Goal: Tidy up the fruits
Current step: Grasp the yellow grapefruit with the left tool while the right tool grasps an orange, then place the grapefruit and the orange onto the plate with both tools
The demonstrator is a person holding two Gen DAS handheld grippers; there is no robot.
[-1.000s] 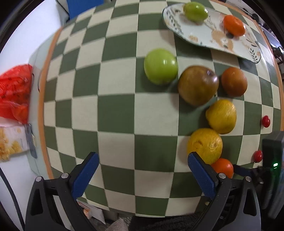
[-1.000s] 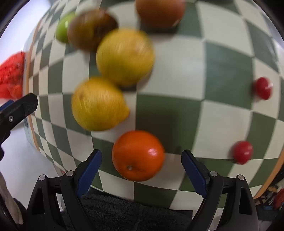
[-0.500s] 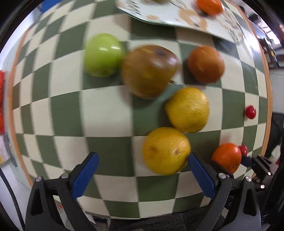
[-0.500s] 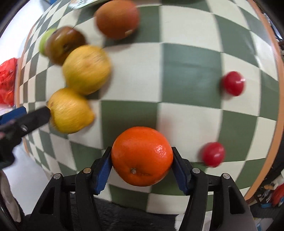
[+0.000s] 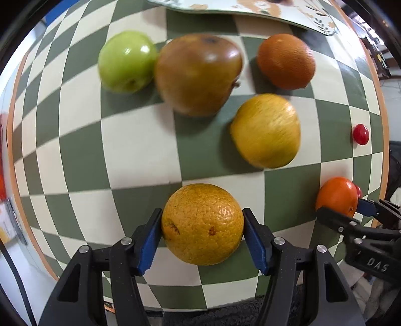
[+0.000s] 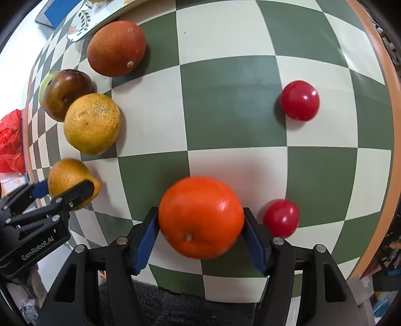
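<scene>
1. Left gripper (image 5: pixel 202 238): blue pads are pressed against both sides of a yellow-orange citrus (image 5: pixel 202 224), which is pinched between the jaws on the checkered tablecloth (image 5: pixel 135 145).
2. Ahead of the left jaws, from left to right: a green apple (image 5: pixel 126 61) is seen touching a brown-green apple (image 5: pixel 198 75); a dark orange (image 5: pixel 285 61) lies apart from them; a yellow citrus (image 5: pixel 265 130) lies nearer the jaws, right of centre.
3. Beyond these, the rim of a patterned plate (image 5: pixel 250 7) is seen at the far edge.
4. Right gripper (image 6: pixel 200 233): a bright orange (image 6: pixel 200 217) is clamped between its jaws.
5. Just right of the right jaw, a red cherry tomato (image 6: pixel 282 218) is found close beside the pad; a second red tomato (image 6: pixel 299 100) lies well ahead and to the right.
6. Surface: green and cream squares, bordered by an orange edge (image 6: pixel 391 100). A red plastic bag (image 6: pixel 10 140) is noted off the table to the left.
</scene>
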